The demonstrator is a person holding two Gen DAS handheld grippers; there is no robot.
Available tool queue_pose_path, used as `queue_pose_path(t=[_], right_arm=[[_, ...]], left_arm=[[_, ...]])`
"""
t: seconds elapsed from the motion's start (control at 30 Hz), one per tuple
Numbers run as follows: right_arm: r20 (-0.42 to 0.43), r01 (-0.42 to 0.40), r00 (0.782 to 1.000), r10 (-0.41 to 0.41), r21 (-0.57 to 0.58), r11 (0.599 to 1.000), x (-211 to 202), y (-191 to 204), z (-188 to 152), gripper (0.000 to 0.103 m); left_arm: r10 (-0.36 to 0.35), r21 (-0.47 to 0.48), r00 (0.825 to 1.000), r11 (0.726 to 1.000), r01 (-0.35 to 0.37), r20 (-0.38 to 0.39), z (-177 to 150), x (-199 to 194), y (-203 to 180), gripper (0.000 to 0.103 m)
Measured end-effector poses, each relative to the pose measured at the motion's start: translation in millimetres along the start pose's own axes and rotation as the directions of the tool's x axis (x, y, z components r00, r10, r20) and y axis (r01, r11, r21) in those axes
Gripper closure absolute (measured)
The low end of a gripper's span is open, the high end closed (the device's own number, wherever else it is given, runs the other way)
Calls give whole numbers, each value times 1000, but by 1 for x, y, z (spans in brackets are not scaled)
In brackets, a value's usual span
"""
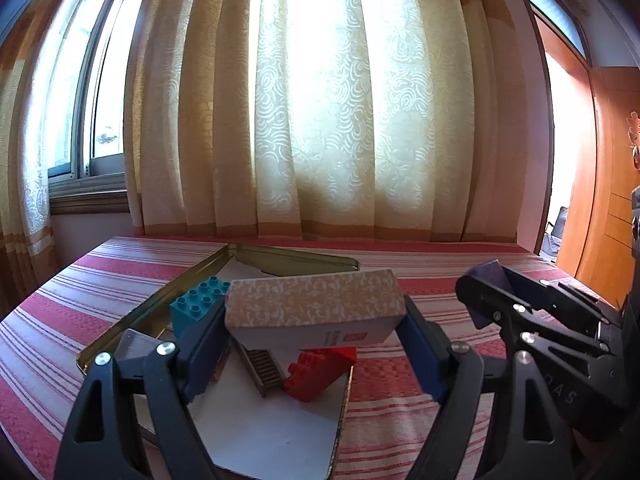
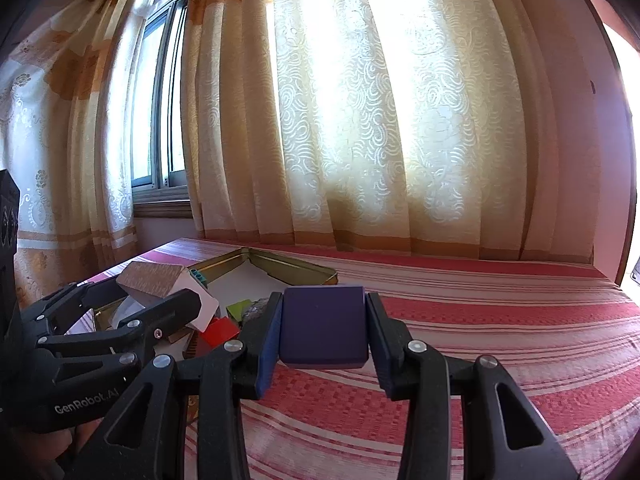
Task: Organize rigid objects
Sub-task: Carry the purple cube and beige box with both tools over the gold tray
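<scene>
A: Holding both loads up, it seems. The left gripper [image 1: 316, 344] is clamped across the ends of the patterned box [image 1: 316, 304], which hangs above the shallow gold tin [image 1: 280, 258] near the bed's left edge.

B: And the right gripper [image 2: 324, 330]?

A: Closed on the purple block [image 2: 323, 326], above the striped bedspread [image 2: 520, 340], just right of the tin.

B: Which step, would you say?

A: Placing, I'd judge. The tin already holds a teal brick [image 1: 198, 300], a red brick [image 1: 320, 372] and a brown ribbed piece [image 1: 262, 370], so the box needs lowering onto a bare patch of the white liner [image 1: 260, 432].

B: How does the box lie?

A: Long axis runs crosswise between the fingers, roughly level, tilted slightly; its printed face is turned toward the camera.
</scene>
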State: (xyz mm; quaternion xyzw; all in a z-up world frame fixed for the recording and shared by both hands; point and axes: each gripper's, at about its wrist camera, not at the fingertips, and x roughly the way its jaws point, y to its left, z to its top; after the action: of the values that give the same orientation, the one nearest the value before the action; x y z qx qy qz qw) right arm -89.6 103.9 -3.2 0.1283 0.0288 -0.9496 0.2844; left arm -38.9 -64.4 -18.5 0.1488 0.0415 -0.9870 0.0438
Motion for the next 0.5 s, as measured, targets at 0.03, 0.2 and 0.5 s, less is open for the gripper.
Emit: queue_pose_path(t=[0.03, 0.2, 0.5], right_arm=[[-1, -2, 1000, 2, -2, 1000, 1, 1, 0, 60], [-6, -13, 1000, 13, -10, 1000, 4, 7, 1, 60], [-38, -56, 998, 55, -34, 998, 23, 25, 4, 60]], left_arm=[[1, 1, 1000, 1000, -1, 1, 0, -1, 1, 22], [10, -2, 1000, 1000, -10, 7, 0, -2, 7, 22], [49, -7, 999, 999, -49, -1, 0, -2, 28, 22]])
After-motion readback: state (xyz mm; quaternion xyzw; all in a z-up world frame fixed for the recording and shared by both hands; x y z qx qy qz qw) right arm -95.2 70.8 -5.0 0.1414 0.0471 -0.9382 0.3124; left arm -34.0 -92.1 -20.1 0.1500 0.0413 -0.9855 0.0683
